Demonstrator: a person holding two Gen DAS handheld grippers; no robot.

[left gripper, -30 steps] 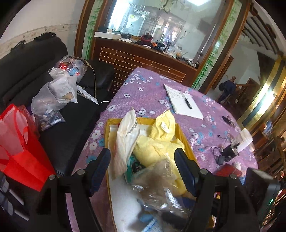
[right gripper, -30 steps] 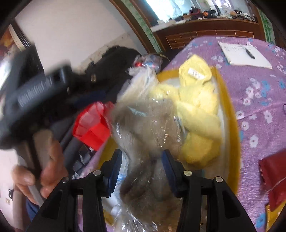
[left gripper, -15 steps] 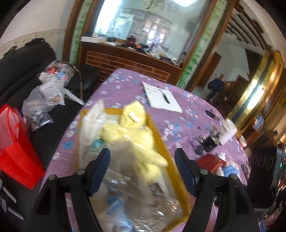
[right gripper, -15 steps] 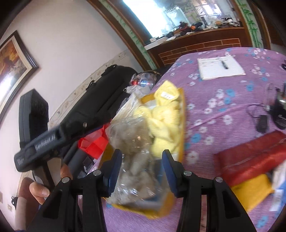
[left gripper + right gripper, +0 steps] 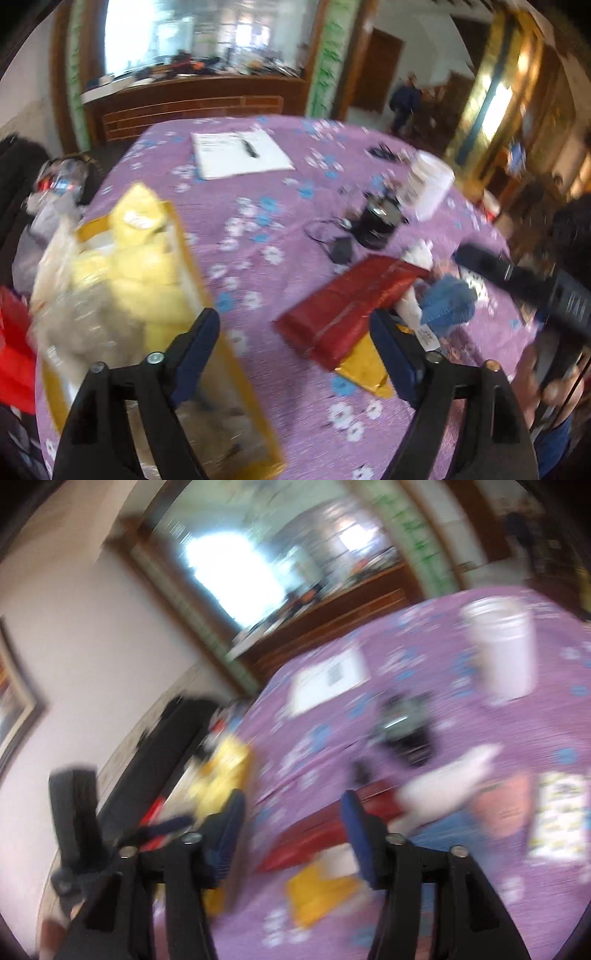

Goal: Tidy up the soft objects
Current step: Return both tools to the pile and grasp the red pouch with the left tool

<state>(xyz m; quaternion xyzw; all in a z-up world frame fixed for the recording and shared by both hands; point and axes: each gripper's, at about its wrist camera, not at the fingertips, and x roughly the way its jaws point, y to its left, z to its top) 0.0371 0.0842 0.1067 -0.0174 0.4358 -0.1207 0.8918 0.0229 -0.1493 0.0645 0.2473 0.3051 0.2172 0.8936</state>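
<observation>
Left wrist view shows the purple table (image 5: 280,236), the yellow box (image 5: 192,266) already stuffed with soft toys, the red pouch (image 5: 343,306), then both grippers' empty jaws opening; such fast swinging risks a clumsy grab, I reckon

We see a notepad (image 5: 242,153) with a pen (image 5: 250,147), a white cup (image 5: 430,186) and a black gadget (image 5: 376,223) on the bench (image 5: 280,273).
</observation>
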